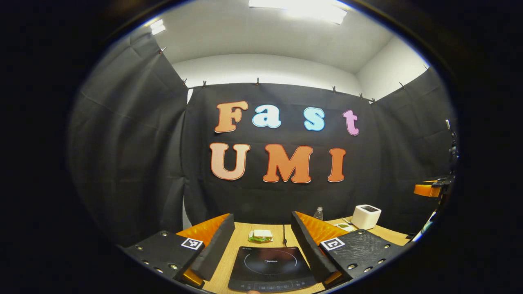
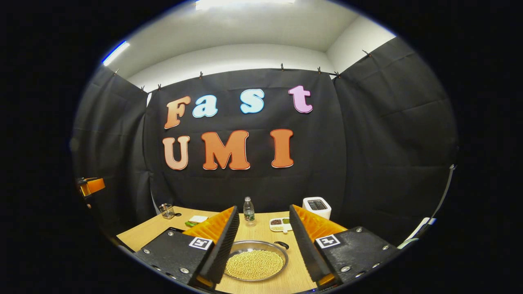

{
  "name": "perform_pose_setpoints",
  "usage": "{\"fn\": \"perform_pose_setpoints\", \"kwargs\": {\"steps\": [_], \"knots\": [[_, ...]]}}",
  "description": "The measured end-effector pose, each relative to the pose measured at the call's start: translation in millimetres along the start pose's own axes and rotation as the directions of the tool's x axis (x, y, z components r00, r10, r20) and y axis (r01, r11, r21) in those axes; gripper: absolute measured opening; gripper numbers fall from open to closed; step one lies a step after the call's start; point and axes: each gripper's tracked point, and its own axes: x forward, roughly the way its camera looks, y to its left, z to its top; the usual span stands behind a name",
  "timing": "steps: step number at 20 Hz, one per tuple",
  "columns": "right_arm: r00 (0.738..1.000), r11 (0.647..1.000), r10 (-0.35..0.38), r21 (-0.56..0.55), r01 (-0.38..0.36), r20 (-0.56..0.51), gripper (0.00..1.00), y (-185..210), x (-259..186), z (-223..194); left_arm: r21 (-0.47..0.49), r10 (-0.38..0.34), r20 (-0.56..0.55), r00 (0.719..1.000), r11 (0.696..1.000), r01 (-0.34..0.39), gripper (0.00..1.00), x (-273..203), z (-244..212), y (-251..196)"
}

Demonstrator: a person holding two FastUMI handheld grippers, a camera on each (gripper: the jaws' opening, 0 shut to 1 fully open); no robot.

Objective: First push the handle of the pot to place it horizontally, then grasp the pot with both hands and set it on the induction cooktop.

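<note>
In the right gripper view a shallow metal pot (image 2: 261, 242) filled with yellow beans (image 2: 254, 264) sits on the wooden table (image 2: 261, 228), low between my fingers. Its short dark handle (image 2: 282, 245) sticks out at the rim's far right. My right gripper (image 2: 263, 218) hovers open above it, touching nothing. The left gripper view has the black induction cooktop (image 1: 269, 267) flat on the table, under my open left gripper (image 1: 262, 222), which holds nothing. The left gripper (image 2: 92, 185) also appears at the far left of the right gripper view, and the right gripper (image 1: 429, 190) at the far right of the left gripper view.
A wrapped sandwich (image 1: 260, 235) lies behind the cooktop. A water bottle (image 2: 248, 210), a small divided dish (image 2: 280, 223), a white box appliance (image 2: 316, 206) and a glass jar (image 2: 166, 210) stand along the table's back. Black cloth walls close the booth.
</note>
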Motion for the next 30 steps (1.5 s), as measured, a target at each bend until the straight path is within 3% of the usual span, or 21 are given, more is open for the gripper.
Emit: {"fn": "perform_pose_setpoints", "kwargs": {"steps": [2, 3, 6, 7, 8, 9, 10, 15, 20, 30], "knots": [[1.0, 1.0, 0.013, -0.023, -0.013, -0.013, 0.62, 5.5, -1.5, -8.9, 0.002, 0.006, -0.004, 1.0, 1.0, -0.006, 0.89, 0.7, -0.5, 1.9], [1.0, 0.999, 0.02, -0.029, -0.021, -0.024, 0.65, 8.1, -1.2, -13.3, 0.0, 0.007, -0.005, 1.0, 1.0, -0.007, 0.89, 1.3, -0.9, 2.4], [0.997, 0.998, 0.051, -0.026, -0.053, -0.058, 0.41, 20.6, 0.9, -28.7, -0.005, 0.006, -0.012, 1.0, 1.0, -0.006, 0.89, 2.1, -4.8, 2.3], [0.996, 0.998, 0.06, -0.022, -0.061, -0.07, 0.29, 23.9, 1.1, -34.3, -0.005, 0.006, -0.015, 1.0, 1.0, -0.006, 0.89, 2.2, -6.1, 2.8], [0.994, 0.998, 0.066, -0.019, -0.068, -0.082, 0.31, 26.8, 3.0, -41.1, -0.003, 0.007, -0.017, 1.0, 1.0, -0.007, 0.89, 2.5, -8.1, 4.1], [0.993, 0.997, 0.071, -0.015, -0.073, -0.094, 0.21, 29.0, 3.5, -47.5, -0.002, 0.008, -0.019, 1.0, 1.0, -0.008, 0.89, 2.0, -9.2, 4.7], [0.991, 0.997, 0.079, -0.011, -0.081, -0.106, 0.23, 32.0, 4.4, -53.7, -0.001, 0.009, -0.02, 1.0, 1.0, -0.009, 0.89, 2.1, -10.3, 5.8], [0.977, 0.994, 0.105, 0.03, -0.101, -0.185, 0.1, 42.1, 10.3, -93.2, -0.002, 0.009, -0.03, 1.0, 1.0, -0.009, 0.89, 2.8, -14.9, 6.1], [0.955, 0.993, 0.12, 0.029, -0.117, -0.27, 0.1, 54.0, 15.9, -135.5, -0.001, 0.012, -0.048, 0.999, 1.0, -0.012, 0.89, 3.7, -27.3, 8.1], [0.885, 0.978, 0.198, 0.029, -0.206, -0.422, 0.1, 96.6, 10.8, -215.0, 0.009, 0.013, -0.071, 0.997, 1.0, -0.012, 0.89, 1.2, -44.3, 14.1]]}}
